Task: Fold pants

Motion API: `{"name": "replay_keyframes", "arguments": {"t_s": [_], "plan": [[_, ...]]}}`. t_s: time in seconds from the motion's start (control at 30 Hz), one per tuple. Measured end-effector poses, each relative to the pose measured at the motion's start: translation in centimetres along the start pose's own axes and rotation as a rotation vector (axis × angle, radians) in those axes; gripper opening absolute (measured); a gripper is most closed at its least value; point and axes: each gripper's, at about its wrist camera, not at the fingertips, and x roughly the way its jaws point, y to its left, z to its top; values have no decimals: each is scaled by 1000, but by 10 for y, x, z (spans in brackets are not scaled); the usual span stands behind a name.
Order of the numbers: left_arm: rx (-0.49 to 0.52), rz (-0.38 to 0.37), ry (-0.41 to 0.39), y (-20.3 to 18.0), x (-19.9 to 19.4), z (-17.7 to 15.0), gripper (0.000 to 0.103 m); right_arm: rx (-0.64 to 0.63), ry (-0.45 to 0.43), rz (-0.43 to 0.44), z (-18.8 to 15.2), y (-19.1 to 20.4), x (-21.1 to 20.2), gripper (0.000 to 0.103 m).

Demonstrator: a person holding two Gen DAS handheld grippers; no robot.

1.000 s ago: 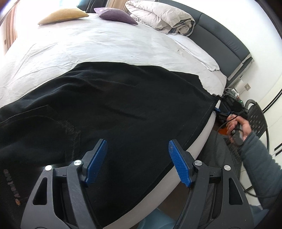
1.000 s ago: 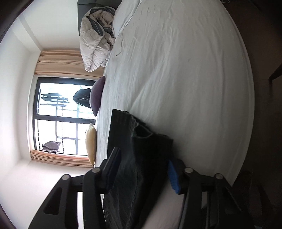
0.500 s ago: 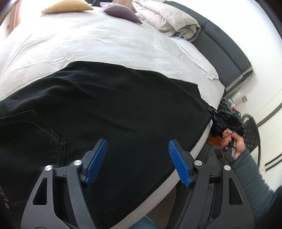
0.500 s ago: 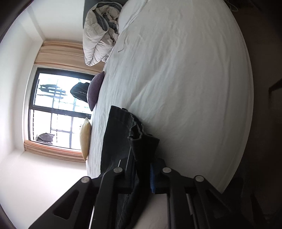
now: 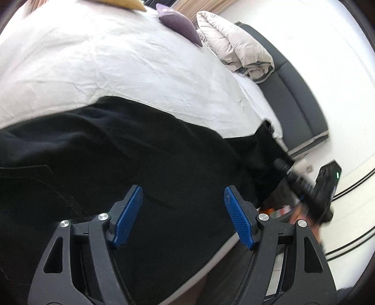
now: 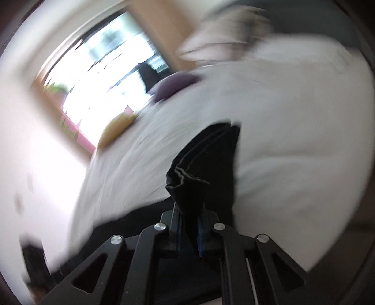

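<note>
Bed: we work over its white sheet [image 5: 145,65], wide and wrinkled, which carries everything here.

Pants: the black pants [image 5: 131,150] lie along the near edge of the bed, their body flat under our left side, while the far leg end [image 6: 206,162] is now lifted clear of the sheet; a second ago it lay on the mattress.

Change: half a second ago our right tool had just pressed together on that hem; now both views are tilted and blurred, so we judge the carry-over has begun and the first fold is under way.

Right tool: our right tool [image 6: 191,231] pinches a bunched wad of leg fabric, which stands up between its pressed-together fingers.

Left tool: our left tool [image 5: 184,217] hovers spread wide above the seat of the pants, holding nothing, its blue pads [image 5: 127,217] well apart.

Surroundings: a rolled duvet [image 5: 236,51] sits by the dark headboard [image 5: 293,93], with a purple cushion [image 5: 180,24] and a yellow cushion [image 5: 126,3] at the far side, all well apart from the pants.

Obstacles: the sheet beyond the pants is bare, so nothing blocks the fold; the bunched grip may lay the hem down crooked, we judge.
</note>
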Motion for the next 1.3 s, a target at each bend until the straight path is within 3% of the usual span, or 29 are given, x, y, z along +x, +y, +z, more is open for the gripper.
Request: {"name": "replay_keyframes", "arguments": {"t_s": [0.07, 0.13, 0.27, 0.47, 0.67, 0.73, 0.8, 0.87, 1.03, 1.3], "plan": [[-57, -47, 26, 7, 4, 4, 77, -174, 61, 9, -16, 50, 11, 11], [-115, -99, 51, 13, 9, 7, 78, -263, 101, 37, -33, 78, 18, 10], [-179, -164, 81, 19, 23, 15, 82, -323, 144, 48, -55, 100, 26, 10], [-261, -237, 133, 11, 52, 25, 86, -374, 128, 56, -59, 111, 12, 10], [-277, -227, 158, 9, 76, 43, 85, -425, 118, 44, -61, 122, 12, 10], [-275, -218, 167, 9, 82, 49, 80, -443, 113, 46, -62, 128, 12, 10], [-259, -201, 182, 9, 88, 54, 37, -455, 115, 53, -64, 133, 11, 10], [-234, -164, 196, 8, 89, 56, 13, -467, 113, 49, -65, 138, 12, 10], [-210, -155, 168, 22, 64, 61, 7, -495, 110, 76, -68, 151, 11, 10], [-211, -59, 124, 56, 27, 49, 7, -575, 161, 137, -93, 187, 24, 10]]}}
